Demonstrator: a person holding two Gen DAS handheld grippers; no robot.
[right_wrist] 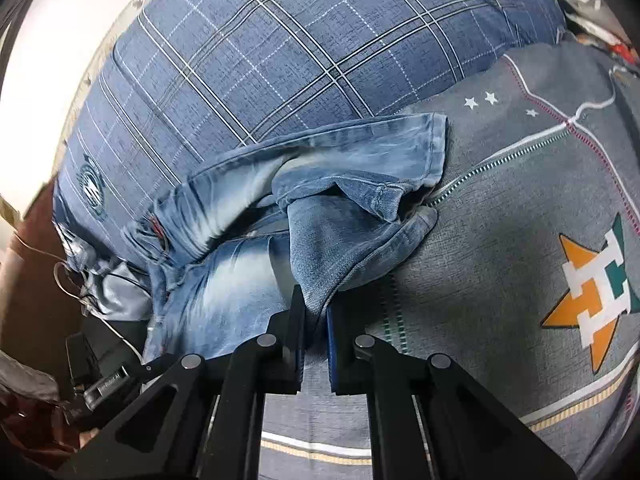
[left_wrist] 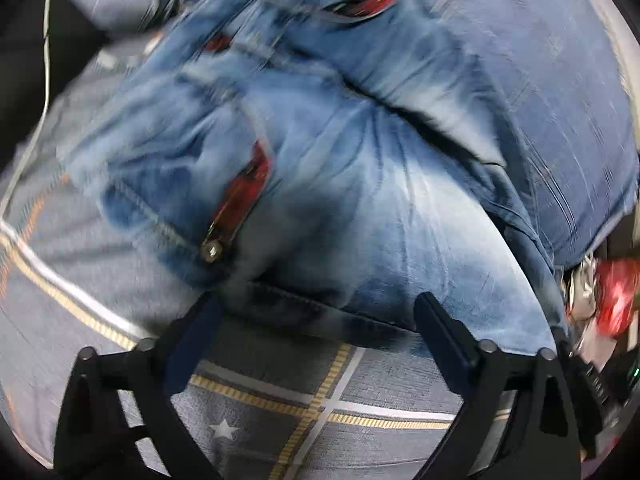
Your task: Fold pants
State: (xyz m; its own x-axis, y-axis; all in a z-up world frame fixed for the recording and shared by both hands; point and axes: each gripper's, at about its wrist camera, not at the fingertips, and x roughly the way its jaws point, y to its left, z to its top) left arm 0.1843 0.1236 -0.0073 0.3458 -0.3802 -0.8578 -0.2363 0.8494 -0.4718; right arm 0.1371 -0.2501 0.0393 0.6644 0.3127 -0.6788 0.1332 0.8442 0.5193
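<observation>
My right gripper (right_wrist: pixel 316 312) was clamped on the jeans (right_wrist: pixel 320 248), its two black jaws nearly together with a fold of faded blue denim pinched between them. The cloth rose from the pads in a taut ridge toward the rest of the jeans, which lay crumpled on the grey bedspread (right_wrist: pixel 500 240), one hemmed leg end (right_wrist: pixel 436 148) stretching away from my grip toward the blue plaid pillow (right_wrist: pixel 280 52).

My left gripper (left_wrist: pixel 316 312) stood wide apart over the waist part of the jeans (left_wrist: pixel 340 220). Its fingers (left_wrist: pixel 444 328) straddled the near edge of the denim, with the cloth lying between them; the picture was blurred, and I could not tell whether either pad touched the fabric. It held nothing.

Just beyond the left gripper on the jeans, a pocket opening with red lining (left_wrist: pixel 240 196) and a metal rivet (left_wrist: pixel 211 249) showed; two more red-lined openings lay farther up the denim. The pillow butted against the far side of the jeans. On the bedspread, to the right of the jeans, sat an orange and green star emblem (right_wrist: pixel 592 292). A thin white cable (right_wrist: pixel 68 280) trailed off to the left of the jeans, beside some dark gear at the bed's edge.
</observation>
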